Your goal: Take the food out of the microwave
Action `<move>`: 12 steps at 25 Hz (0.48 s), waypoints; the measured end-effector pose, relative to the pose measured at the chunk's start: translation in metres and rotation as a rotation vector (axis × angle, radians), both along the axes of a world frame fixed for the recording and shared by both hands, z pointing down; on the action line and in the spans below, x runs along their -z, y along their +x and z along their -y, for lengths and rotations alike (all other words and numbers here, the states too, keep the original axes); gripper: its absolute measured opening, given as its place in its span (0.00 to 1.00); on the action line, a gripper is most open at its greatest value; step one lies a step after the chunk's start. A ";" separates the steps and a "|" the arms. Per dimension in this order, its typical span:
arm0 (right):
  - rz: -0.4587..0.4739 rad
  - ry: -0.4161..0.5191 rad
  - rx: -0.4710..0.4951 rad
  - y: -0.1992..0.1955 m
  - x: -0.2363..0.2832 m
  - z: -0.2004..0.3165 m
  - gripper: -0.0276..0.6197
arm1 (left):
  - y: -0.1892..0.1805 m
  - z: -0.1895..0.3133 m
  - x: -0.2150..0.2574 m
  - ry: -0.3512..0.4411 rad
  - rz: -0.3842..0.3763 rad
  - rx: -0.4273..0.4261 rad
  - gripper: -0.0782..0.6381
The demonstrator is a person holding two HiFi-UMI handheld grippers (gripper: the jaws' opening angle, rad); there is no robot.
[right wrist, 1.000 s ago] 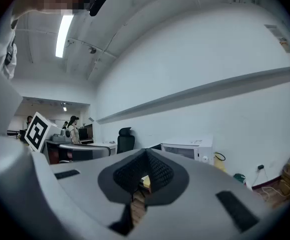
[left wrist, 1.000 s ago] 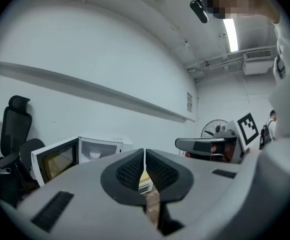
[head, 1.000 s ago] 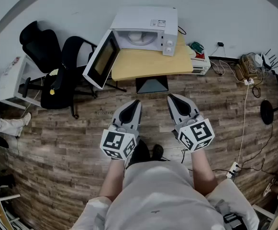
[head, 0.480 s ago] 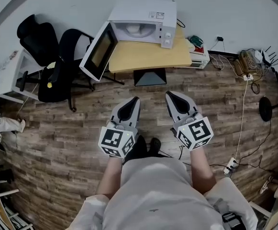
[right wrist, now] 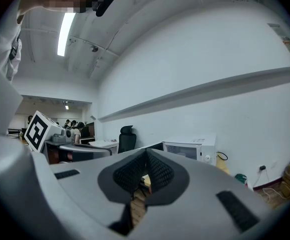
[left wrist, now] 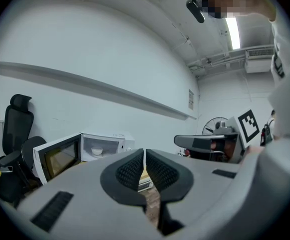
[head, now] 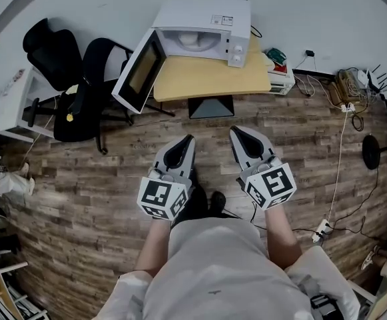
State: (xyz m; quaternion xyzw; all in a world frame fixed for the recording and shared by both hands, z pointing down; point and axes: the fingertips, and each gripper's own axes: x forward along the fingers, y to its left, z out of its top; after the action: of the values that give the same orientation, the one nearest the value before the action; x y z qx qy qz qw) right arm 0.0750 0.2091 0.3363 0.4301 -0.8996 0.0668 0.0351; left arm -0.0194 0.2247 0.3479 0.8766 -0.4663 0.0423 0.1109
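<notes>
Both the left gripper point(head: 185, 143) and right gripper point(head: 241, 136) have clenched, empty jaws at frame centre; the microwave point(head: 203, 30) stands open at top.

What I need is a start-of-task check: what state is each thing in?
Microwave: standing open.
Microwave door: swung wide open.
Bowl: inside the microwave, not yet taken out.
Left tongs: shut, empty.
Right tongs: shut, empty.
</notes>
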 end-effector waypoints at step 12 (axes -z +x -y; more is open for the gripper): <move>-0.002 -0.021 0.016 -0.029 0.007 0.069 0.10 | -0.020 0.072 0.002 0.012 0.003 -0.044 0.13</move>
State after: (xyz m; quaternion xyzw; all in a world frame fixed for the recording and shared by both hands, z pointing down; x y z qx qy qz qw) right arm 0.0460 0.1399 0.3296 0.4226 -0.9022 0.0757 0.0411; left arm -0.0392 0.1523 0.3455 0.8873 -0.4472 0.0431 0.1041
